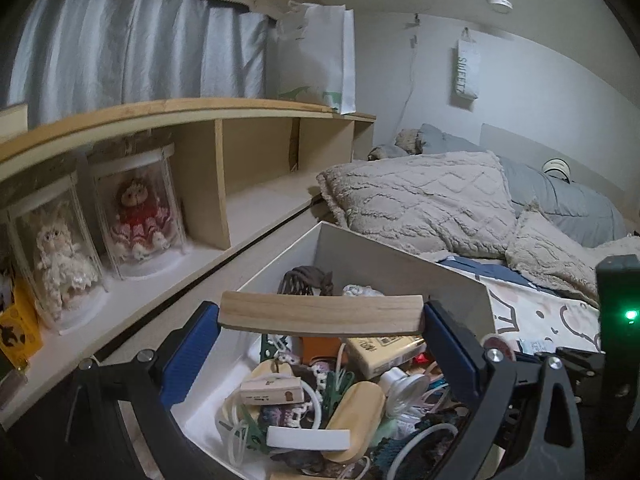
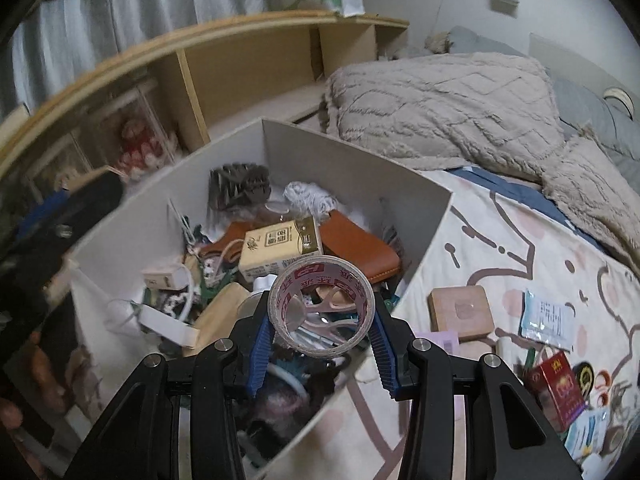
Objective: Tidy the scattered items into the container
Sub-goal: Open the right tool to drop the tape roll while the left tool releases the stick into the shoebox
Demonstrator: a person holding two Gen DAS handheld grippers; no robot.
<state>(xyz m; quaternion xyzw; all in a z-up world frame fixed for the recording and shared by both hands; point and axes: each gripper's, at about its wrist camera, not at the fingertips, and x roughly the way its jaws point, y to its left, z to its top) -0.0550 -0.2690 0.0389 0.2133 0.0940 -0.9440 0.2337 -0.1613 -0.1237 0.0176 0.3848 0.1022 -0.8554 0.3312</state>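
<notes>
A white box (image 1: pixel 400 256) stands on the bed, piled with small items. Over its near side, my left gripper (image 1: pixel 320 318) is shut on a flat wooden block (image 1: pixel 320 311) held crosswise between the blue pads. In the right wrist view my right gripper (image 2: pixel 322 318) is shut on a roll of tape with red print (image 2: pixel 316 276), held above the box (image 2: pixel 340 168) near its right wall. On the patterned sheet to the right of the box lie a square wooden block (image 2: pixel 460 312), a pale sachet (image 2: pixel 548 320) and a red packet (image 2: pixel 558 392).
A wooden shelf (image 1: pixel 224 112) runs along the left, with two dolls in clear cases (image 1: pixel 136 208) and a paper bag (image 1: pixel 320 60) on top. Beige fluffy pillows (image 1: pixel 424 196) and a grey duvet (image 1: pixel 568 200) lie behind the box.
</notes>
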